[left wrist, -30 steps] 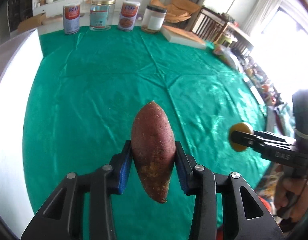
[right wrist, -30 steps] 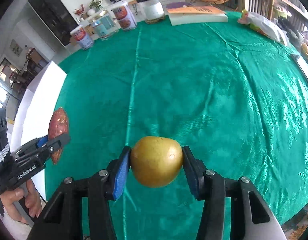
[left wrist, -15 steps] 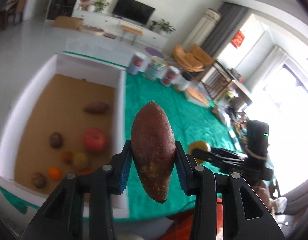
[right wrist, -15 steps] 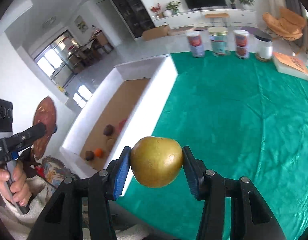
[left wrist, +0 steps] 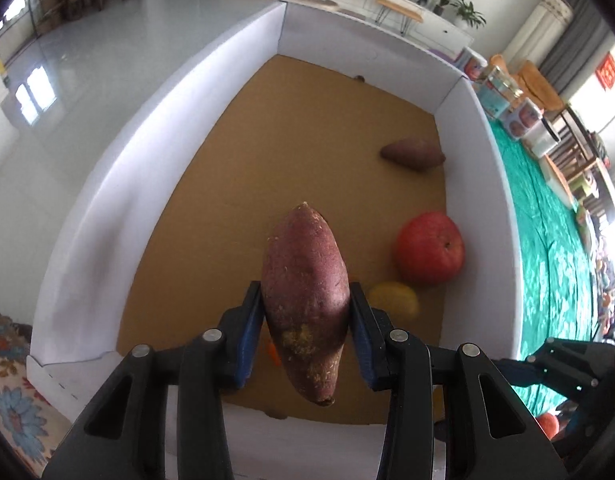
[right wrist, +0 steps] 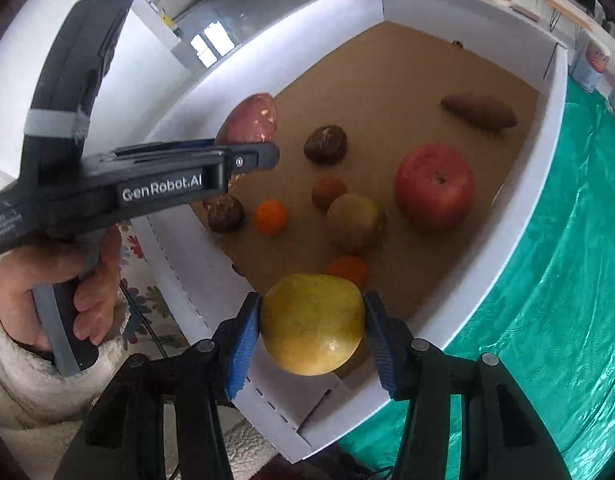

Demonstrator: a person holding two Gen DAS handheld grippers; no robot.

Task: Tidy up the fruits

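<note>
My left gripper (left wrist: 306,324) is shut on a reddish-brown sweet potato (left wrist: 305,298), held upright above the near end of a white-walled cardboard box (left wrist: 107,184). My right gripper (right wrist: 313,332) is shut on a yellow pear-like fruit (right wrist: 313,322), held over the box's near corner. The right wrist view shows the left gripper (right wrist: 243,156) from the side with its sweet potato (right wrist: 253,118) over the box's left wall. Inside the box lie a red apple (right wrist: 435,186), another sweet potato (right wrist: 479,112), a greenish-yellow fruit (right wrist: 353,216), small oranges (right wrist: 270,217) and brown fruits (right wrist: 325,144).
The box (right wrist: 519,236) stands beside a table with a green cloth (right wrist: 567,300). Cans and jars (left wrist: 503,92) stand on the cloth beyond the box's far right corner. A patterned rug (left wrist: 11,392) lies on the floor left of the box.
Both grippers swung left from over the green table to over the box, each still holding its item. The box interior now fills both views.
</note>
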